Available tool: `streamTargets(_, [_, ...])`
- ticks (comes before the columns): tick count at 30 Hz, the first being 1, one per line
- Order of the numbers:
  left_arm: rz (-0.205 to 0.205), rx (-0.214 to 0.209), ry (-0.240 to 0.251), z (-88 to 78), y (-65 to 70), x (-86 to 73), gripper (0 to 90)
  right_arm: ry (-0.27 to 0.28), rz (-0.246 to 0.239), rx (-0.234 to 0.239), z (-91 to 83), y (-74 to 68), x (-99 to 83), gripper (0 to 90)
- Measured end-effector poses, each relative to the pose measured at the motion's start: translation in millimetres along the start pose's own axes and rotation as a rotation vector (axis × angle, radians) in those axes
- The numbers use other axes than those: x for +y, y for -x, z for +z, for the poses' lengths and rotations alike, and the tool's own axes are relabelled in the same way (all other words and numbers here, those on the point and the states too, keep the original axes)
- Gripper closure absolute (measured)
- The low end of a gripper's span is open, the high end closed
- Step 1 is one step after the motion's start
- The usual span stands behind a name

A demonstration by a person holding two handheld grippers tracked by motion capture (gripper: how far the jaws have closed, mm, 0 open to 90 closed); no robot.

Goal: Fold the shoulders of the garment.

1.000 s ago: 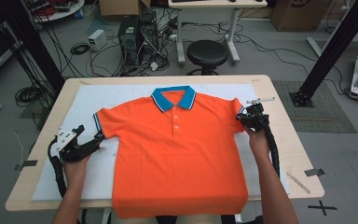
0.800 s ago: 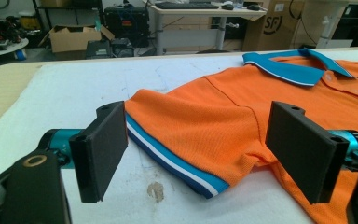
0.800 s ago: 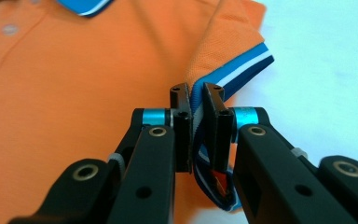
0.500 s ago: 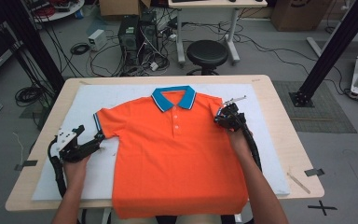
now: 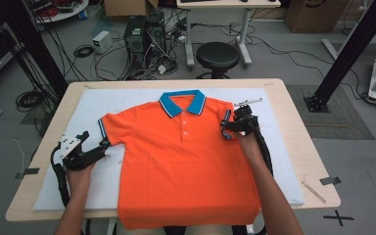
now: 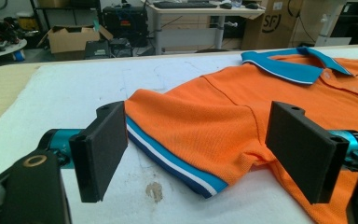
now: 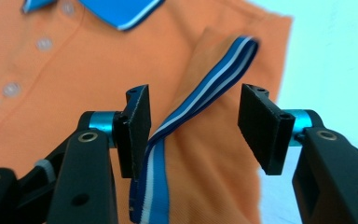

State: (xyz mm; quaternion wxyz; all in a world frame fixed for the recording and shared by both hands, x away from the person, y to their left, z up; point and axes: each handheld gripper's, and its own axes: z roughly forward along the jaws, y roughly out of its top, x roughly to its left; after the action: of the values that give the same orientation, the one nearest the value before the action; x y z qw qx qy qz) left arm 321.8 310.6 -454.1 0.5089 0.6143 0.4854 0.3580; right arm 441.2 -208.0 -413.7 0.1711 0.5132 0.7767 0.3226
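1. Orange polo shirt (image 5: pixel 183 161) lies flat, front up, blue collar (image 5: pixel 182 103) at the far side, on a white mat (image 5: pixel 103 105) covering the surface (image 5: pixel 301 147); hem reaches the mat's near edge.
2. Shirt's right sleeve (image 5: pixel 227 125) is folded inward over the chest; its striped cuff (image 7: pixel 191 126) stands up between the jaws of the right tongs (image 5: pixel 232 125).
3. Right tongs (image 7: pixel 193 128): jaws have just been opening, now apart; cuff band runs through the gap just beside the left-hand pad, no clamping seen. Not gripping.
4. Shirt's left sleeve (image 6: pixel 191 135) lies spread flat on the mat, cuff stripe (image 6: pixel 168 158) toward the left tongs (image 5: pixel 95 149).
5. Left tongs (image 6: pixel 196 149): jaws wide open, resting low at the sleeve's outer edge; sleeve sits ahead of and between the pads, touching neither as far as visible.
6. Room around the shirt: bare mat on its left beyond the left sleeve, and a strip on its right beyond the folded sleeve; bare mat also beyond the collar.
7. Wooden rim of the surface shows past the mat on all sides of the shirt; a tape piece (image 5: pixel 330 180) lies at the shirt's right near corner.
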Motion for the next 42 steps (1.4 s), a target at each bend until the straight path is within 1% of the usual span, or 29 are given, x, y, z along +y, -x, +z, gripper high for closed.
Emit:
streamTargets(1, [0.001,0.0,-0.001,-0.1,-0.1,0.0,21.0,-0.024,-0.01,-0.002,8.1,-3.8,-0.1,44.9])
streamTargets(2, [0.0,-0.001,0.0,-0.1,0.0,0.0,21.0,-0.024,-0.01,-0.002,8.1,-3.8,-0.1,44.9])
streamTargets(4, [0.001,-0.002,-0.001,-0.2,-0.1,0.0,20.9,-0.052,-0.007,-0.052,16.7,-6.8,0.4,48.0])
streamTargets(5, [0.0,-0.002,0.0,-0.1,-0.1,0.0,21.0,-0.065,0.007,-0.056,20.5,-6.7,0.6,54.0])
streamTargets(7, [-0.001,-0.002,0.0,-0.1,-0.1,0.0,20.9,-0.069,0.029,-0.027,26.1,-6.4,0.9,66.7])
streamTargets(8, [0.0,-0.003,0.0,-0.1,-0.1,0.0,20.9,-0.065,0.022,-0.011,27.3,-6.5,1.6,76.0])
streamTargets(10, [0.0,-0.003,0.0,-0.2,-0.2,0.0,21.0,-0.048,0.008,0.001,26.8,-8.2,3.8,88.1])
streamTargets(14, [0.002,-0.004,0.0,-0.2,-0.1,0.0,21.0,0.016,-0.012,0.043,21.2,-11.6,8.9,88.2])
streamTargets(15, [0.002,-0.004,0.0,-0.2,-0.1,0.0,21.0,0.04,-0.015,0.074,20.7,-13.1,9.7,70.5])
streamTargets(16, [0.001,-0.004,0.0,-0.2,-0.1,0.0,21.0,0.04,-0.015,0.074,20.7,-13.1,9.7,70.5])
streamTargets(17, [0.001,-0.004,0.0,-0.3,-0.1,0.0,20.9,0.048,-0.004,0.088,21.0,-13.2,9.6,64.1])
streamTargets(18, [0.001,-0.005,0.001,-0.3,-0.1,-0.1,21.0,0.045,0.001,0.092,20.6,-13.4,9.3,64.2])
streamTargets(19, [0.002,-0.005,0.001,-0.2,-0.1,-0.1,21.0,0.039,-0.01,0.083,20.2,-13.9,8.7,64.8])
streamTargets(20, [0.002,-0.004,0.001,-0.1,0.0,-0.1,20.9,0.025,-0.031,0.059,20.0,-15.8,8.2,67.9])
streamTargets(22, [0.004,-0.006,0.001,-0.2,0.1,0.0,21.0,-0.003,-0.072,0.051,21.0,-19.7,6.0,68.6])
streamTargets(24, [0.004,-0.005,0.001,0.0,0.3,-0.1,21.1,-0.045,-0.113,0.061,25.1,-24.9,3.7,62.5])
streamTargets(25, [0.004,-0.004,0.001,0.0,0.4,-0.1,21.1,-0.068,-0.129,0.047,27.8,-28.1,2.6,61.8])
streamTargets(27, [0.007,-0.004,0.001,-0.1,0.4,-0.1,21.2,-0.094,-0.153,-0.003,33.3,-33.6,0.7,66.1])
streamTargets(29, [0.006,-0.004,0.003,0.1,0.7,-0.1,21.2,-0.094,-0.174,-0.054,36.1,-36.2,0.4,71.9])
streamTargets(30, [0.006,-0.004,0.003,0.1,0.7,-0.1,21.2,-0.091,-0.186,-0.069,36.5,-37.3,0.9,76.8])
streamTargets(31, [0.007,-0.004,0.002,0.1,0.6,-0.1,21.2,-0.089,-0.201,-0.078,35.8,-38.7,1.7,84.7])
streamTargets(32, [0.006,-0.005,0.001,0.1,0.5,0.0,21.3,-0.087,-0.214,-0.072,35.1,-39.2,2.5,88.9])
streamTargets(34, [0.004,-0.006,0.001,0.0,0.3,-0.1,21.5,-0.092,-0.211,-0.071,35.2,-41.1,3.8,89.2])
streamTargets(37, [0.001,-0.008,0.002,-0.2,-0.3,-0.1,21.5,-0.04,-0.172,0.028,31.9,-40.4,4.5,88.6])
streamTargets(38, [-0.002,-0.008,0.003,-0.2,-0.4,-0.1,21.5,-0.035,-0.155,0.038,30.9,-39.6,4.9,82.1])
streamTargets(39, [-0.005,-0.008,0.004,-0.3,-0.7,-0.1,21.5,-0.029,-0.154,0.019,29.8,-38.6,5.1,70.0])
streamTargets(40, [-0.006,-0.009,0.005,-0.4,-1.1,0.0,21.5,-0.024,-0.146,0.0,27.8,-37.2,5.1,64.7])
streamTargets(41, [-0.012,-0.011,0.007,-0.6,-1.5,-0.1,21.5,-0.011,-0.142,0.003,24.0,-35.0,4.2,63.9])
streamTargets(42, [-0.016,-0.012,0.009,-0.9,-2.1,0.0,21.5,0.012,-0.134,0.003,19.4,-32.9,2.4,60.3])
